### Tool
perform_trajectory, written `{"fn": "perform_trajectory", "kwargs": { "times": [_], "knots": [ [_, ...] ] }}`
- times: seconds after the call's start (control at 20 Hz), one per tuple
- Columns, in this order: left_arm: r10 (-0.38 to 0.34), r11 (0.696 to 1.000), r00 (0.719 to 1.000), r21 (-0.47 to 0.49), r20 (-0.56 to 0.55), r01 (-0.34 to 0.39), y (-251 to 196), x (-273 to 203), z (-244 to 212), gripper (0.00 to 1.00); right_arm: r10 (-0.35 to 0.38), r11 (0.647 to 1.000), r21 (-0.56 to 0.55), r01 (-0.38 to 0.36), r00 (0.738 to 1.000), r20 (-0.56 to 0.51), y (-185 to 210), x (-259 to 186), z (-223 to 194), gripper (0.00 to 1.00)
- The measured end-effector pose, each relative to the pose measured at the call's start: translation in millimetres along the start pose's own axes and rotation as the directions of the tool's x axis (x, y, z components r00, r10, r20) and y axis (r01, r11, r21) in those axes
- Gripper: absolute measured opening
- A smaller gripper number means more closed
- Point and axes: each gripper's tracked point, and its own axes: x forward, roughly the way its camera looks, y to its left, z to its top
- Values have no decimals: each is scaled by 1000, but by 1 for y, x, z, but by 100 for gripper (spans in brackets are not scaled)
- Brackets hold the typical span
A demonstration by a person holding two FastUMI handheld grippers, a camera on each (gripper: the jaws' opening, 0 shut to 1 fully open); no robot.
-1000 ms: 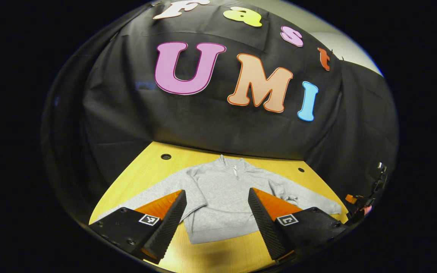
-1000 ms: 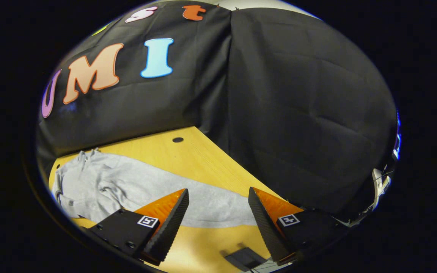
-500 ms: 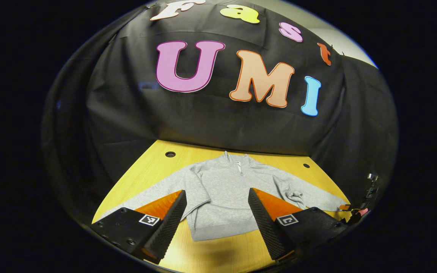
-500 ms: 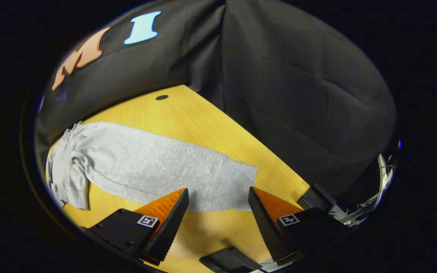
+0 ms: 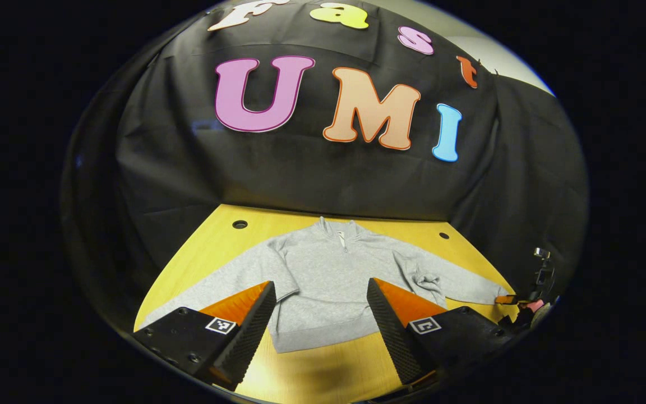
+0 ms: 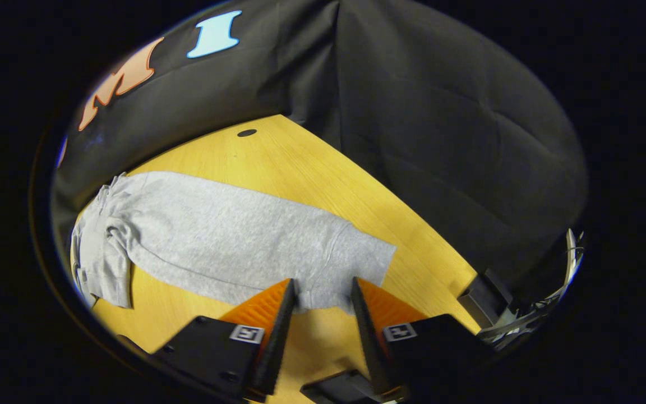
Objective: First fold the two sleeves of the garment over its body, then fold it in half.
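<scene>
- Grey sweatshirt (image 5: pixel 323 280) lies flat, front up, on the wooden table (image 5: pixel 323 376), collar toward the black cloth wall, both sleeves spread outward; neither is folded over the body yet.
- Handling, as a judgement: soft, limp knit, light, not slippery and not fragile. It will sag and drag from any single hold, so a pinch at the cuff, lifted and carried across the body, looks the best hold for a sleeve.
- Right sleeve (image 6: pixel 233 235) runs out from the sweatshirt's body; its cuff (image 6: pixel 356 264) lies nearest the right gripper (image 6: pixel 323 294).
- Right gripper: fingers partly closed with a gap between them, tips at the cuff's near edge, tilted down toward the table. Cloth sits between the tips, but whether both fingers press on it I cannot tell (the edge is partly hidden by the fingers).
- Left gripper (image 5: pixel 321 303): fingers wide apart, holding nothing, hanging above the table on the hem side of the sweatshirt and pointing along its body toward the collar.
- Left sleeve (image 5: pixel 222 280) lies flat, reaching away from the body past the left gripper's finger.
- A bunched fold (image 5: pixel 427 280) sits near the sweatshirt's right armpit and may need smoothing.
</scene>
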Motion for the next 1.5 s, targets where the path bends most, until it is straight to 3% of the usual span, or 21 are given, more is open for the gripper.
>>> {"fn": "perform_trajectory", "kwargs": {
  "times": [0.05,0.1,0.15,0.2,0.25,0.6,0.95,1.25,1.5],
  "knots": [
    [-2,1000,1000,-2,-1,2,1,0,-1,95,19,1000,-9,-19,1000,-3,5,0,2,44],
    [-2,1000,1000,-3,-2,2,1,0,0,95,16,1000,-12,-16,1000,-13,7,1,0,43],
    [1,1000,1000,-3,-3,-1,3,-1,-1,95,12,1000,-17,-12,1000,-12,9,0,3,23],
    [3,1000,1000,-4,-3,-3,5,-1,-1,95,3,1000,-14,-3,1000,-14,8,-1,3,23],
    [7,1000,1000,-5,-1,-7,7,-1,-1,95,-1,1000,-9,1,1000,-15,10,0,3,16],
    [22,999,1000,-31,8,-22,22,-6,-1,95,4,999,51,-7,999,49,28,-21,29,16],
    [16,999,1000,-38,18,-15,36,-12,-2,95,106,994,6,-108,980,171,100,-60,91,16],
    [24,998,1000,-66,18,-23,54,-17,-7,95,247,969,-66,-239,919,307,204,-109,161,16],
    [59,995,998,-86,30,-56,75,-27,-5,95,371,928,-157,-337,865,339,297,-138,183,16]
  ]
}}
